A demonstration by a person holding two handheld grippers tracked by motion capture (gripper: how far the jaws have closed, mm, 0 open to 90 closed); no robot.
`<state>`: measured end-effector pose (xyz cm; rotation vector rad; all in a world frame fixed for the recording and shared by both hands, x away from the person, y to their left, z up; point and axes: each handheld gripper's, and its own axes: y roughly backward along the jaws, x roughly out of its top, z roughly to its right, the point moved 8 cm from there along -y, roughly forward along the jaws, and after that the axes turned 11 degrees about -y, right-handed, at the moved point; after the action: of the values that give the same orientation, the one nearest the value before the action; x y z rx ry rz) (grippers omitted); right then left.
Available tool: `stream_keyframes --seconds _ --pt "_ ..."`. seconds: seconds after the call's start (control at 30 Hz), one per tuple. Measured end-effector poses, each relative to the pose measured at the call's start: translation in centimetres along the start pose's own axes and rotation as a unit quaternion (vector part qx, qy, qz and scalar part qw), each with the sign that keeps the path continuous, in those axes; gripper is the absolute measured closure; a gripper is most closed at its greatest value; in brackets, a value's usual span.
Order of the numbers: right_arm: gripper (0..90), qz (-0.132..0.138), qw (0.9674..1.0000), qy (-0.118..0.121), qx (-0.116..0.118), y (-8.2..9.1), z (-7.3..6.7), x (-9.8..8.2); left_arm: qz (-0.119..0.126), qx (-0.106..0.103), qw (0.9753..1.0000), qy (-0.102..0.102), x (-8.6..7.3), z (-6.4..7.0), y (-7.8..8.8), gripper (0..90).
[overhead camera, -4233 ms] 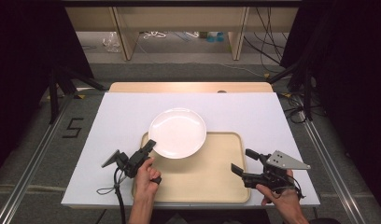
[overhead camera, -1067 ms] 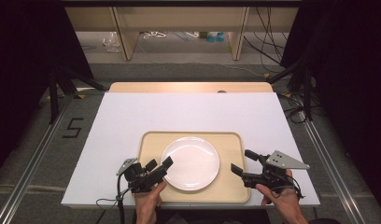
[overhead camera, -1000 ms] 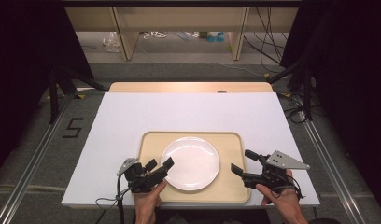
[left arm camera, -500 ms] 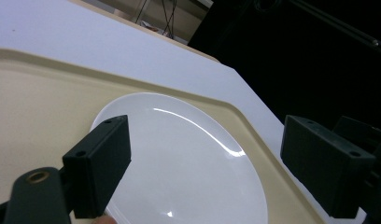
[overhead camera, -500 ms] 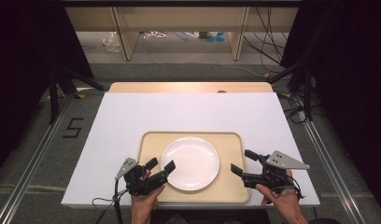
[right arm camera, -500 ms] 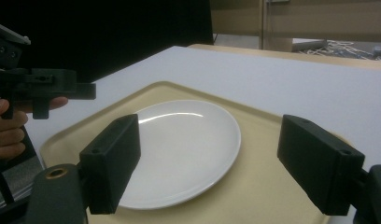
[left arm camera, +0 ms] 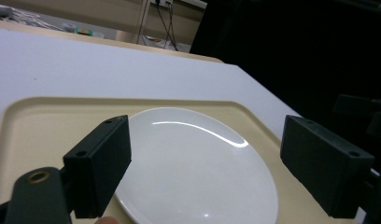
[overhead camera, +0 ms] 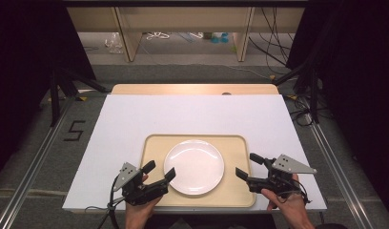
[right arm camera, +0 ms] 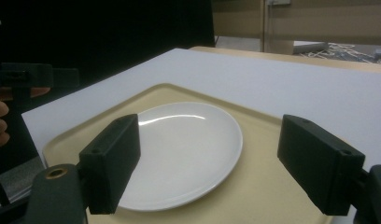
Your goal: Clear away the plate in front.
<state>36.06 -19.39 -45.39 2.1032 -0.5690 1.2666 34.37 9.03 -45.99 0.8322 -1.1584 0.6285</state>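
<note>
A round white plate [overhead camera: 194,166] lies flat in the middle of a beige tray [overhead camera: 233,143] on the white table. My left gripper [overhead camera: 159,170] sits at the tray's near left corner, open, jaws apart just short of the plate's rim. My right gripper [overhead camera: 247,166] hovers over the tray's near right edge, open and holding nothing. In the left gripper view the plate [left arm camera: 193,158] lies between and beyond the spread jaws, on the tray [left arm camera: 34,121]. The right gripper view shows the plate [right arm camera: 184,144] on the tray [right arm camera: 272,140] in front of its open jaws.
A white sheet [overhead camera: 192,114] covers the table, with a wooden strip [overhead camera: 192,89] along its far edge. Beyond it are wooden shelf legs [overhead camera: 130,33] and cables on the floor. A "5" mark [overhead camera: 74,130] lies on the floor to the left.
The plate, earlier held at the tray's far left edge by the left gripper, now lies in the tray. The left gripper has let go and drawn back toward the near left. The right gripper stayed put.
</note>
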Motion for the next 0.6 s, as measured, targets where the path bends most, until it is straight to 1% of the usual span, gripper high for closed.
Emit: stream_keyframes --seconds 0.03,0.07,0.1,0.13,0.17,0.23,0.27,0.37,0.4,0.43,0.47,0.5,0.6 --pt "22.1 0.000 1.0000 0.000 0.000 0.00 0.00 0.00 0.000 0.000 1.0000 0.000 0.00 0.00 0.00 16.0" --pt "22.0 0.005 1.0000 -0.001 0.005 -0.11 -0.12 0.02 -0.006 -0.002 1.0000 -0.004 -0.06 0.16 0.01 16.0" --pt "22.0 0.003 1.0000 0.000 0.004 -0.07 -0.11 0.01 -0.008 -0.004 0.9999 -0.006 -0.08 0.26 0.01 16.0" --pt "22.0 -0.005 1.0000 0.002 0.000 0.00 -0.09 -0.04 -0.007 -0.005 0.9999 -0.007 -0.07 0.39 -0.03 16.0" --pt "22.0 -0.005 1.0000 0.002 0.000 0.00 -0.09 -0.04 -0.006 -0.006 0.9999 -0.008 -0.09 0.47 -0.05 16.0" --pt "22.0 -0.008 1.0000 0.004 -0.001 -0.01 -0.16 -0.11 -0.007 0.002 0.9998 -0.021 -0.14 0.52 -0.10 16.0" --pt "21.9 -0.007 1.0000 0.006 -0.001 -0.03 -0.14 -0.11 -0.008 0.007 0.9997 -0.023 -0.13 0.50 -0.07 16.0" --pt "21.8 -0.008 1.0000 0.003 0.000 0.00 -0.13 -0.10 0.003 -0.001 0.9999 -0.014 0.26 0.47 0.14 16.0" --pt "21.8 -0.006 1.0000 0.004 0.000 -0.01 -0.10 -0.07 0.004 0.003 0.9999 -0.013 0.39 0.45 0.27 16.0" --pt "21.8 -0.006 1.0000 0.004 0.000 -0.01 -0.10 -0.07 0.005 0.005 0.9999 -0.014 0.46 0.46 0.34 16.0" --pt "21.8 -0.006 1.0000 0.003 0.002 -0.04 -0.12 -0.06 0.007 0.004 0.9998 -0.018 0.58 0.50 0.46 16.0" --pt "21.8 -0.006 1.0000 0.005 0.002 -0.05 -0.16 -0.06 0.010 0.001 0.9998 -0.017 0.70 0.60 0.49 16.0" --pt "21.7 -0.006 1.0000 0.008 0.002 -0.05 -0.21 -0.06 0.011 0.000 0.9997 -0.022 0.80 0.74 0.56 16.0"
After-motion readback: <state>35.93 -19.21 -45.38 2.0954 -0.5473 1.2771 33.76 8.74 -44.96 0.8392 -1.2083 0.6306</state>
